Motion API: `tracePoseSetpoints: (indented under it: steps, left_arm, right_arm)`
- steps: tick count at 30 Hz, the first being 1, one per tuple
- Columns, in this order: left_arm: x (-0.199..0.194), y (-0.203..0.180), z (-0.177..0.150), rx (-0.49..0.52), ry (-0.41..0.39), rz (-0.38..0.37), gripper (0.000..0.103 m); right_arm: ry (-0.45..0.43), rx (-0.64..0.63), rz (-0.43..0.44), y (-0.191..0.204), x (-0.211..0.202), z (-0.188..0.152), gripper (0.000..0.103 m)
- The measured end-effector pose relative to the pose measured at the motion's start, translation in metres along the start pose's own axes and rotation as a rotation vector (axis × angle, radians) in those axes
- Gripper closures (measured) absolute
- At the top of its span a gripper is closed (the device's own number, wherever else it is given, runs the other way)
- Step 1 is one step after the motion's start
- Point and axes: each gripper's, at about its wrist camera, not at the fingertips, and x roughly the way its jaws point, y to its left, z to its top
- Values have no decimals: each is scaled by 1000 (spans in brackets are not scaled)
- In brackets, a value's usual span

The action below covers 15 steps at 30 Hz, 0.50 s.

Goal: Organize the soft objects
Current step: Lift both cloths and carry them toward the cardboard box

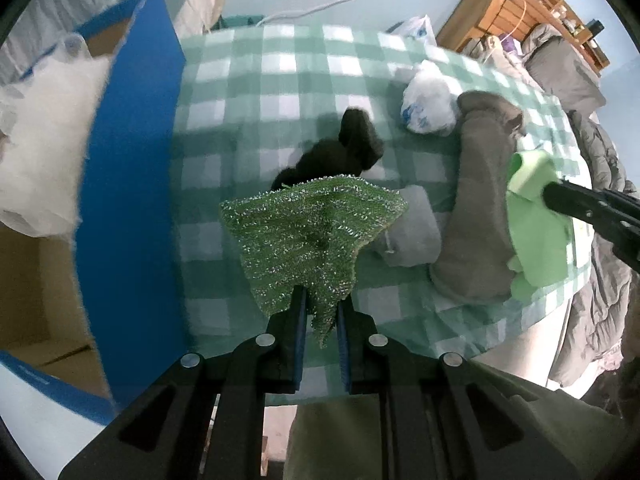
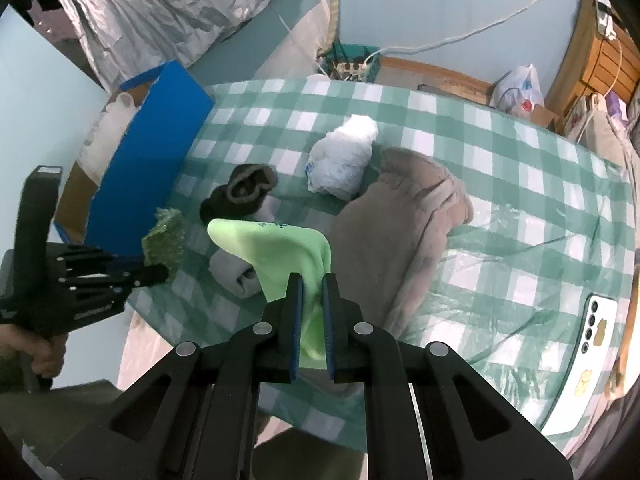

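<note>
My left gripper (image 1: 322,300) is shut on a sparkly green scrub cloth (image 1: 304,224), which hangs above the checked table; the same left gripper (image 2: 158,274) and scrub cloth (image 2: 164,240) show at the left of the right wrist view. My right gripper (image 2: 312,284) is shut on a light green cloth (image 2: 276,248), lifted off the table; that right gripper (image 1: 554,198) and light green cloth (image 1: 536,216) appear at the right of the left wrist view. On the table lie a dark sock bundle (image 2: 244,194), a grey rolled sock (image 2: 234,272), a crumpled white bag (image 2: 340,160) and a brown fleece garment (image 2: 400,232).
An open cardboard box with a blue flap (image 1: 132,184) stands at the table's left, with white stuffing (image 1: 44,148) inside. A phone (image 2: 588,352) lies near the table's right edge. The green checked tablecloth (image 2: 520,184) covers the table. A bed with grey bedding (image 1: 568,64) lies beyond.
</note>
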Motion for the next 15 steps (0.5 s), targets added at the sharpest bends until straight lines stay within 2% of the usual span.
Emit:
tracePoseSetpoints:
  steps: [8,15]
  left_arm:
    - [-32,2,-4,-20,-63,-4,89]
    - [-53,1,5,-22,-96,2,89]
  right_arm:
    - [-31,-1,2,7,-14,7,94]
    - [-60,-14,-5,17,-29,17,94]
